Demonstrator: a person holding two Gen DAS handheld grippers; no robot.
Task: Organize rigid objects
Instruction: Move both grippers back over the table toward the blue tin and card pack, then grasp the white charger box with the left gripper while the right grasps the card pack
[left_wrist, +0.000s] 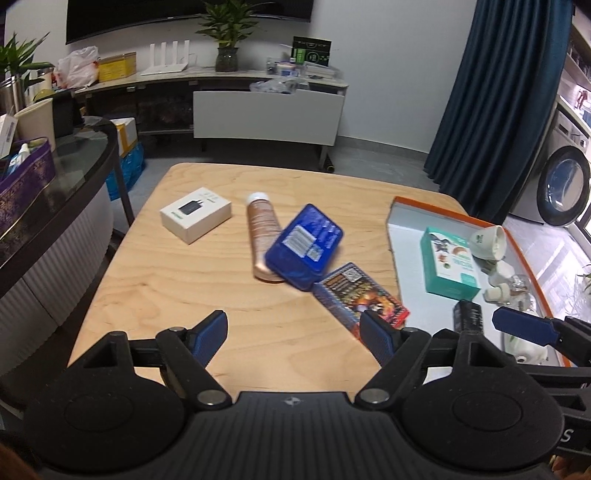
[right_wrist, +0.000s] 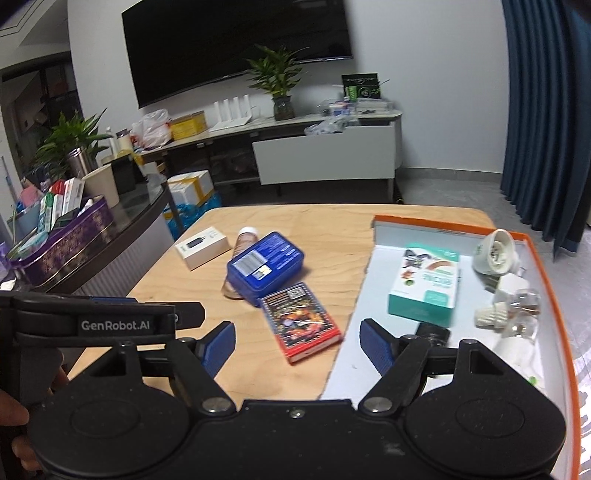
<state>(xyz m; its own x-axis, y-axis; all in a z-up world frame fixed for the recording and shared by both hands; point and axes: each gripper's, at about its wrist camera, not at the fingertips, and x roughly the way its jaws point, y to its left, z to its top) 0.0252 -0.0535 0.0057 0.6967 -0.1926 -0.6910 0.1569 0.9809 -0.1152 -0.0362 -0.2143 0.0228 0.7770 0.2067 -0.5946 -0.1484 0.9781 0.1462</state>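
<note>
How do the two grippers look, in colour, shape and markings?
Both are matte black plastic with ribbed bodies, round side discs and blue ridged finger pads. The left gripper shows a small logo mark; seen from the right gripper, its side reads "GenRobot.AI".

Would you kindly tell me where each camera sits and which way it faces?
Left wrist: above the table's near edge, facing the blue tin; open left hand-held gripper fills the foreground.
Right wrist: further right, facing the table and tray; open right hand-held gripper in the foreground.
Shared: tin, red box, tray.
</note>
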